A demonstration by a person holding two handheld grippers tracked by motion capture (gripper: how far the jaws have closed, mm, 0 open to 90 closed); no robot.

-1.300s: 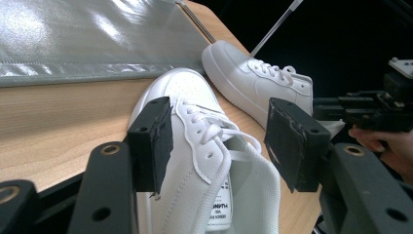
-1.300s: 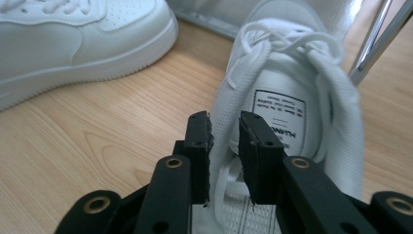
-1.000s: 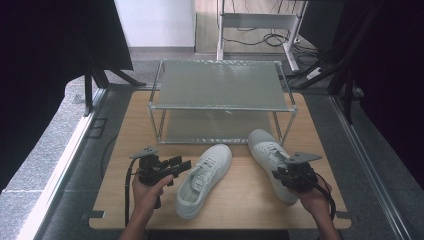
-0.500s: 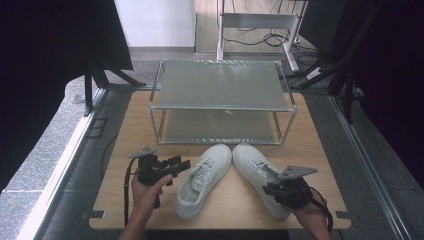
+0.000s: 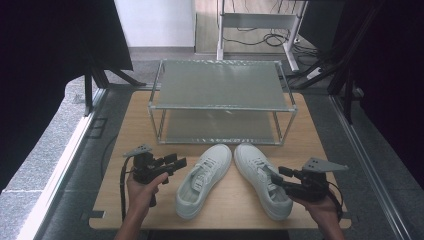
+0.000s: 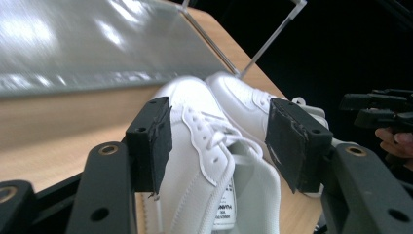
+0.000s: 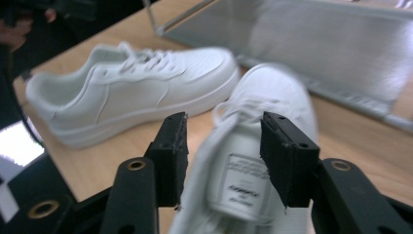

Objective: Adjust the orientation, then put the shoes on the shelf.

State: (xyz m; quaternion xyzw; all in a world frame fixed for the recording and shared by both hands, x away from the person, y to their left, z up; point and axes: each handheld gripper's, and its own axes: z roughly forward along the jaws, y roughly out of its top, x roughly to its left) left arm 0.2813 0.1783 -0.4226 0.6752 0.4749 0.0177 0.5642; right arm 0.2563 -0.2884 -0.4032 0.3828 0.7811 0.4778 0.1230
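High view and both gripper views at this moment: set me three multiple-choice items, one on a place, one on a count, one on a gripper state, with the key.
1. Where do the two white shoes lie?
A. on the rack's top shelf
B. on the table in front of the rack
C. on the floor

2. How many shelves does the rack have?
A. one
B. two
C. four

3. How do the left gripper's jaws stand?
A. open
B. shut on a lace
C. shut on the rack

Key:
1 B, the left shoe and right shoe rest on the table before the rack.
2 B, a top and a lower shelf.
3 A, the left gripper shows a wide gap.
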